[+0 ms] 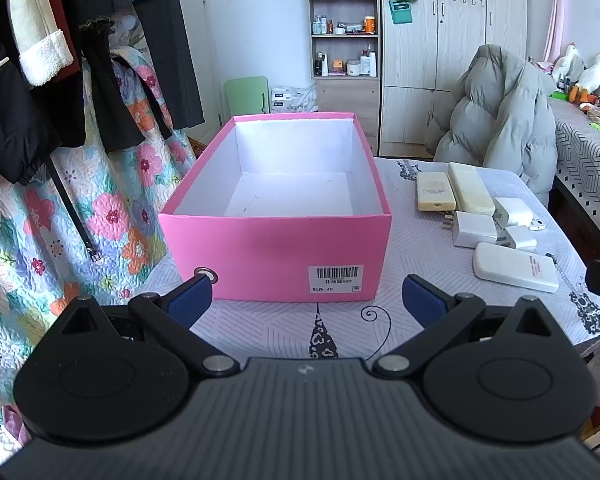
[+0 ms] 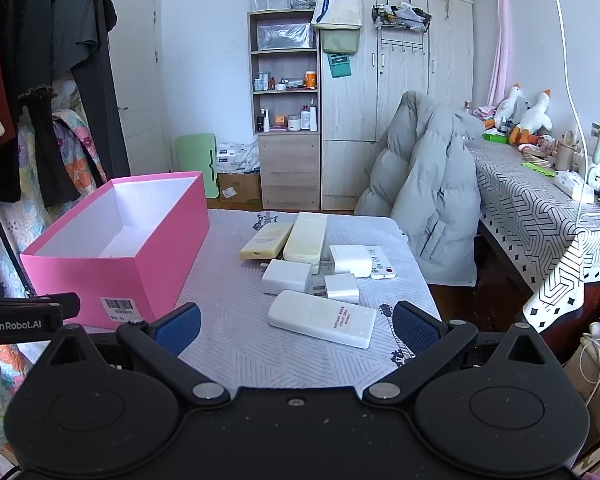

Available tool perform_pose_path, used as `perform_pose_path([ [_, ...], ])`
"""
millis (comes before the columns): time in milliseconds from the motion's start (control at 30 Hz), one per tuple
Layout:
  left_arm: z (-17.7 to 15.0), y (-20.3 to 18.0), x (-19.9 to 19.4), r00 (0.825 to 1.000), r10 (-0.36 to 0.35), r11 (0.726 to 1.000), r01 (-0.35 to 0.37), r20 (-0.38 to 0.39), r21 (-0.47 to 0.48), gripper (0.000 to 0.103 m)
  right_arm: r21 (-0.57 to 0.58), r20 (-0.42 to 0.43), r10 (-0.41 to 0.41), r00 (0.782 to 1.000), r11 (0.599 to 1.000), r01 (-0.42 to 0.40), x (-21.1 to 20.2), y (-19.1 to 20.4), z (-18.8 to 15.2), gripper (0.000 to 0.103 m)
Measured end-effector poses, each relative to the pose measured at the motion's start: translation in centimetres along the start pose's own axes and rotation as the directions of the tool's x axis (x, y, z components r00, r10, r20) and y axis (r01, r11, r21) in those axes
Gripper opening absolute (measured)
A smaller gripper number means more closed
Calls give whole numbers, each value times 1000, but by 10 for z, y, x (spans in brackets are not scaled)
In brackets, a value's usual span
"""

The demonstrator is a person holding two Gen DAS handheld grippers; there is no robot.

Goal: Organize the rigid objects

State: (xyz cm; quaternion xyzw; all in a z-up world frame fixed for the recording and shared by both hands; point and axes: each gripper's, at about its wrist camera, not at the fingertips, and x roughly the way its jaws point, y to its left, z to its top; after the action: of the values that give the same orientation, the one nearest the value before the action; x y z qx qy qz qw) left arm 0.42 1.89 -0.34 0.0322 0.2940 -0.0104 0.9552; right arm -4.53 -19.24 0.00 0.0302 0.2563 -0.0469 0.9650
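An open, empty pink box stands on the left of the table; it also shows in the right wrist view. To its right lies a cluster of rigid items: a white power bank nearest, white chargers, two yellowed remotes, and a small white device. The cluster also shows in the left wrist view. My left gripper is open and empty just before the box's near wall. My right gripper is open and empty, just short of the power bank.
A chair with a grey puffer jacket stands behind the table. Clothes hang at the left. A patterned desk with clutter is at the right. Shelves and a wardrobe line the far wall.
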Motion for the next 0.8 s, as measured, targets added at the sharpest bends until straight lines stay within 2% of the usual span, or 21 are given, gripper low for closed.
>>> perform_pose_path([
  [800, -2, 3, 3, 1000, 5, 1000, -5, -8, 0, 103, -22, -8, -10, 1000, 1000, 10, 0, 4, -1, 103],
])
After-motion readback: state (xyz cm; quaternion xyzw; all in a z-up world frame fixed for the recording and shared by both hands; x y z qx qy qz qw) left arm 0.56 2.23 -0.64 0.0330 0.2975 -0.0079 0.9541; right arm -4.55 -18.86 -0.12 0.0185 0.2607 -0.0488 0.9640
